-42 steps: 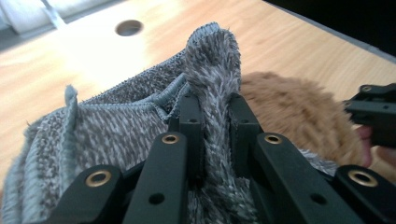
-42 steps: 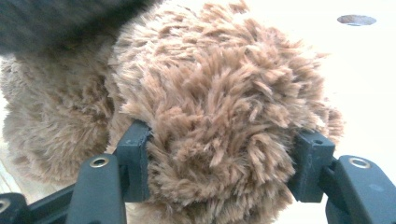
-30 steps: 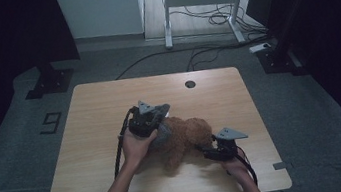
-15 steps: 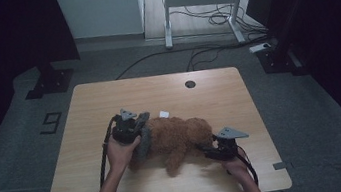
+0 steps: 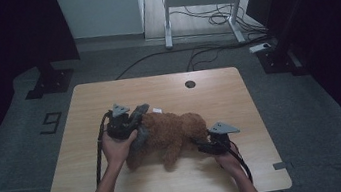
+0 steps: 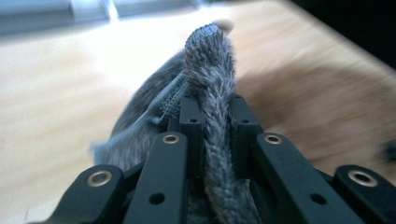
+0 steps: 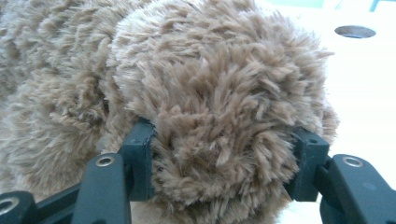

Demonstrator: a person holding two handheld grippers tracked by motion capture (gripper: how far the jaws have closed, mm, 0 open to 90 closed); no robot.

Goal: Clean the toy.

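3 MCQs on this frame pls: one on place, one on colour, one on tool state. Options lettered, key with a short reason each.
1. Where does the brown plush toy lie?
A. on the wooden table, between the two tools
B. on the floor beside the table
C. on the far desk

2. What colour is the cloth in the left tool?
A. red
B. grey
C. white

3. What is the right tool doing?
A. hanging open above the table
B. lying on the table, let go
C. gripping the plush toy

Key: 1 A, the high view shows the toy on the tabletop with a tool at each end. 2 B, the left gripper view shows grey fuzzy fabric pinched between the jaws. 3 C, the right gripper view shows both jaws pressed into brown fur.
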